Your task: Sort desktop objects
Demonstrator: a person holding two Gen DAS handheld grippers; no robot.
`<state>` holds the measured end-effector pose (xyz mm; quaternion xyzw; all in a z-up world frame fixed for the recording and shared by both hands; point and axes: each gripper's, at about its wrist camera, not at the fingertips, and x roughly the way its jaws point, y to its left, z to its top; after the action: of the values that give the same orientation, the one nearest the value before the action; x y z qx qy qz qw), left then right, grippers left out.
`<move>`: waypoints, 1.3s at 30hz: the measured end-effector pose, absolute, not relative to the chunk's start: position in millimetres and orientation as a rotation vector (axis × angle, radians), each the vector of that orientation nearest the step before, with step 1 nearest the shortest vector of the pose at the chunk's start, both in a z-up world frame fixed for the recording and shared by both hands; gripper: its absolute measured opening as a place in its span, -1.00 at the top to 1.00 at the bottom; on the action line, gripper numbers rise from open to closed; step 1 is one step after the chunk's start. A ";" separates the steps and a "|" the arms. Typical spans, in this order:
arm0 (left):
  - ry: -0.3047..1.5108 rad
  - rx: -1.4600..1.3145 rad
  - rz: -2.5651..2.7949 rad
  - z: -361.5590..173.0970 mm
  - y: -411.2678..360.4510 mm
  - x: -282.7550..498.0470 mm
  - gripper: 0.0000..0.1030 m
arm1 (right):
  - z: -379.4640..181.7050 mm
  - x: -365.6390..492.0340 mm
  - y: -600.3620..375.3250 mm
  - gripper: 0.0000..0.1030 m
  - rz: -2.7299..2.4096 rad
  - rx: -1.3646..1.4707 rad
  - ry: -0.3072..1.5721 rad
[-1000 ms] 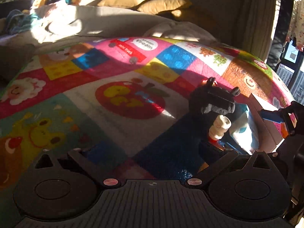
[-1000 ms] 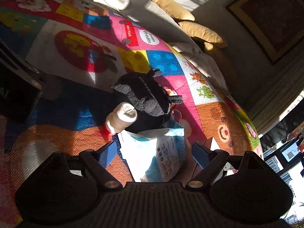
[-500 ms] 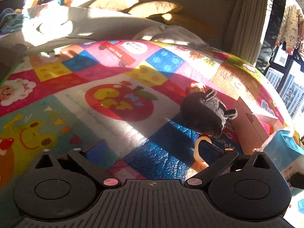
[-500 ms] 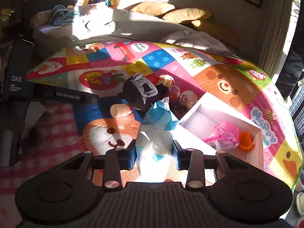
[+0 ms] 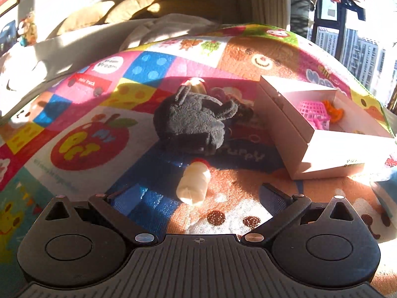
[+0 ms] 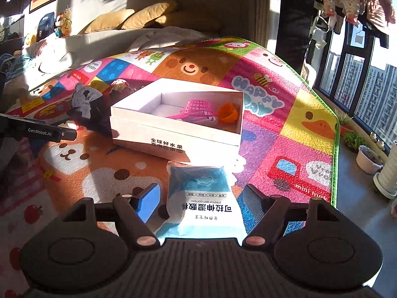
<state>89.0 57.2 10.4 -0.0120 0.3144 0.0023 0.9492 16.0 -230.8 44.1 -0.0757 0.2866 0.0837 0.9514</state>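
Observation:
A blue-and-white wet-cotton pack [image 6: 203,198] lies flat on the play mat just before the white box [image 6: 173,134]. My right gripper [image 6: 199,197] straddles it; its jaws are opening and the pads do not press it. Inside the box sit a pink basket [image 6: 198,109] and an orange toy [image 6: 228,113]. My left gripper [image 5: 197,193] is open, with a small white bottle [image 5: 193,185] lying on the mat between its fingertips. Beyond the bottle slumps a black plush [image 5: 196,124], with the white box [image 5: 320,144] to its right.
A small round toy [image 5: 196,83] lies behind the plush. The left gripper's black body [image 6: 49,132] reaches in at the left of the right wrist view. A sofa with cushions [image 6: 139,17] backs the mat. Plant pots [image 6: 369,159] stand past the mat's right edge, by the window.
The right gripper, shut on the pack half a second ago, now has its jaws apart with the pack lying on the mat near the box. The left view has swung right toward bottle and box.

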 end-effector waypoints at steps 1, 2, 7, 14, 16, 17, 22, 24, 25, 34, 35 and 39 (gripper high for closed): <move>0.648 -0.007 0.013 10.3 54.8 92.3 -1.00 | 39.7 16.1 -235.9 -0.66 0.159 -0.125 0.584; 0.658 0.007 0.024 10.3 52.9 96.1 -1.00 | 36.7 17.3 -238.4 -0.70 0.150 -0.109 0.589; 0.663 0.026 0.060 11.1 53.1 107.9 -1.00 | 19.0 24.9 -250.1 -0.78 0.128 -0.012 0.631; 0.679 0.019 0.039 7.4 55.5 112.1 -0.22 | 11.7 26.6 -254.5 -1.00 0.115 0.049 0.642; 0.676 0.015 0.036 7.1 55.6 111.3 -0.11 | 10.9 28.5 -253.5 -1.00 0.120 0.048 0.654; 0.675 0.013 0.030 7.4 55.6 111.0 0.12 | 10.5 29.3 -253.6 -1.00 0.121 0.049 0.658; 0.660 0.016 -0.051 13.6 47.4 101.3 0.43 | 9.0 31.1 -254.1 -1.00 0.111 0.057 0.674; 0.661 0.000 -0.113 18.6 39.0 91.8 0.43 | 8.7 31.3 -253.4 -1.00 0.108 0.053 0.677; 0.660 -0.006 -0.158 21.3 32.8 84.9 0.43 | 8.5 31.7 -252.9 -1.00 0.106 0.050 0.678; 0.731 0.053 -0.411 13.1 -27.0 39.4 0.10 | 6.6 34.4 -248.9 -1.00 0.101 0.031 0.700; 0.736 0.065 -0.411 9.3 -29.8 37.4 0.02 | 6.5 34.2 -248.8 -1.00 0.099 0.029 0.700; 0.725 0.096 -0.403 7.1 -31.4 29.9 -0.52 | 5.6 36.3 -248.0 -1.00 0.098 0.024 0.717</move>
<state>29.9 -31.4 7.1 0.0465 0.3520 -0.1958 0.9141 36.3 -248.0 5.6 0.0118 0.3508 0.0480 0.9352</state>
